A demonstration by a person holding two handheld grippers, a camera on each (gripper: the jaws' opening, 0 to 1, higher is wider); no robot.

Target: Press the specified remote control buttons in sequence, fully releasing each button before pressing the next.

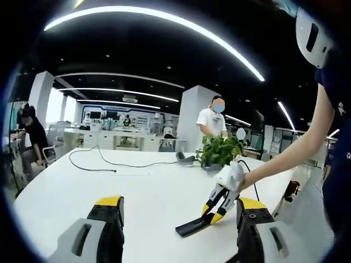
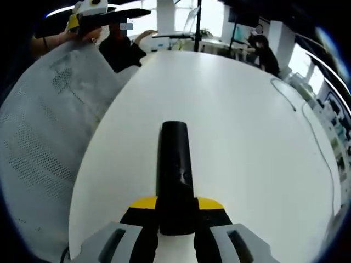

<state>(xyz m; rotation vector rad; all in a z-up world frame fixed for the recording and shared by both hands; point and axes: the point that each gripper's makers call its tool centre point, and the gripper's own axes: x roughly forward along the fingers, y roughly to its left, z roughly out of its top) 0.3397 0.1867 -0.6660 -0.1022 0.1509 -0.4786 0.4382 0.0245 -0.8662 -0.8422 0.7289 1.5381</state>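
Note:
A black remote control points forward over the white table, and my right gripper is shut on its near end. In the left gripper view the same remote slopes down to the table from the right gripper, which a person's hand carries in from the right. My left gripper stands open over the table with nothing between its yellow-tipped jaws. It appears again at the top left of the right gripper view as the left gripper, held in a hand.
A potted green plant and a grey curved object stand at the table's far side. A black cable lies across the table and shows along the right as a cable. A white mesh chair back borders the table. People stand beyond.

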